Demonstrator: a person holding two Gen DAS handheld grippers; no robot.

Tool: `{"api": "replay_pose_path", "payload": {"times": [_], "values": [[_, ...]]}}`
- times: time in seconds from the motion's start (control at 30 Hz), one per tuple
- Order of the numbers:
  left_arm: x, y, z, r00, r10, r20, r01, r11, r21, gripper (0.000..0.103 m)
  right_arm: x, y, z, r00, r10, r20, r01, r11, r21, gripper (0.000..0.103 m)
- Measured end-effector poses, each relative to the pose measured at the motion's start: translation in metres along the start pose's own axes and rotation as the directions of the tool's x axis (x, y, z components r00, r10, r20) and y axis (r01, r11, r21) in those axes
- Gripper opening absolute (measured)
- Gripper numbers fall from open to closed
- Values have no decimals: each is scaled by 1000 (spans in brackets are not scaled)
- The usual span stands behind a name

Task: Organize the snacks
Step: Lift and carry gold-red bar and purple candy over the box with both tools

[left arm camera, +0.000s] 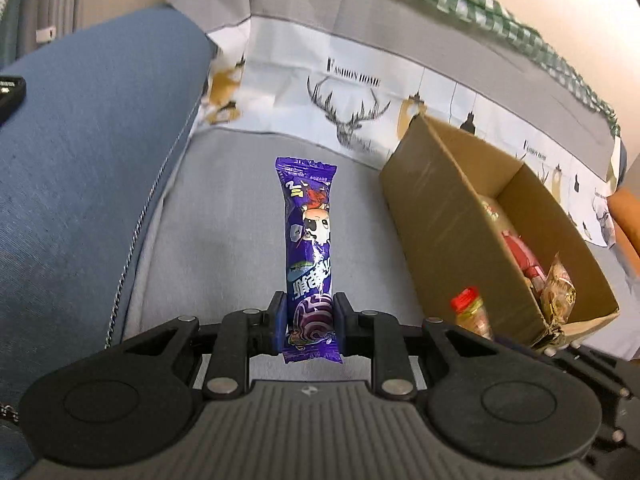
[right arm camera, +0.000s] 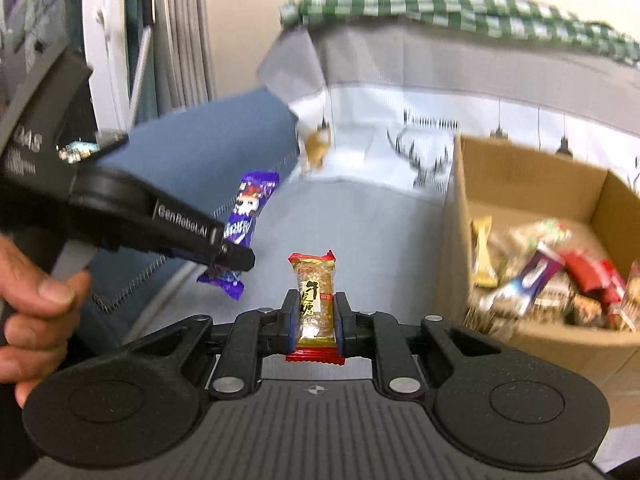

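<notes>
Blue cushion [left arm camera: 92, 168] sits to L of left gripper [left arm camera: 310, 322], whose pads are clamped on purple snack bar [left arm camera: 310, 240] near its bottom end, pkg sticking fwd over grey seat. Cardboard box [left arm camera: 436, 216] w/ snacks to its R. Right gripper [right arm camera: 316, 316] pinches gold-red snack [right arm camera: 315, 300]; box front-R of it.

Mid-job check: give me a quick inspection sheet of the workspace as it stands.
Surface: grey sofa seat.
Job's things: purple snack, gold-and-red snack, cardboard box part-filled with snacks.
Clutter: black device on blue cushion.
Grippers: left gripper shut on purple snack; right gripper shut on gold-and-red snack.
Cables: nothing seen.
Surroundings: deer-print cover, green checked cloth.
</notes>
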State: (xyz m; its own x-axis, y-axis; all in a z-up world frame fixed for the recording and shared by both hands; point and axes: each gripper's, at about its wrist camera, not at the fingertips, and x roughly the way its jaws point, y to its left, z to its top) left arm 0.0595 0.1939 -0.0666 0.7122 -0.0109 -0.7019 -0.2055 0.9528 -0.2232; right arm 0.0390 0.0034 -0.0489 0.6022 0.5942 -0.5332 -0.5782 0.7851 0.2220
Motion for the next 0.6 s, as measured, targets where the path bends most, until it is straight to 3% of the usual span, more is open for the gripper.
{"api": "replay_pose_path", "payload": {"times": [0.23,0.37,0.6], "values": [[-8,-10,-2,999,-15,48,12,998,56,26,-26,-8,12,991,3,136,0,1000,-25,18],[-9,-14,-4,997,-29,75,24,997,75,26,-41,-26,36,976,-17,217,17,1000,2,18],[-15,-24,-4,992,-45,118,31,993,113,26,-72,-89,93,920,-87,381,94,996,1,18]]}}
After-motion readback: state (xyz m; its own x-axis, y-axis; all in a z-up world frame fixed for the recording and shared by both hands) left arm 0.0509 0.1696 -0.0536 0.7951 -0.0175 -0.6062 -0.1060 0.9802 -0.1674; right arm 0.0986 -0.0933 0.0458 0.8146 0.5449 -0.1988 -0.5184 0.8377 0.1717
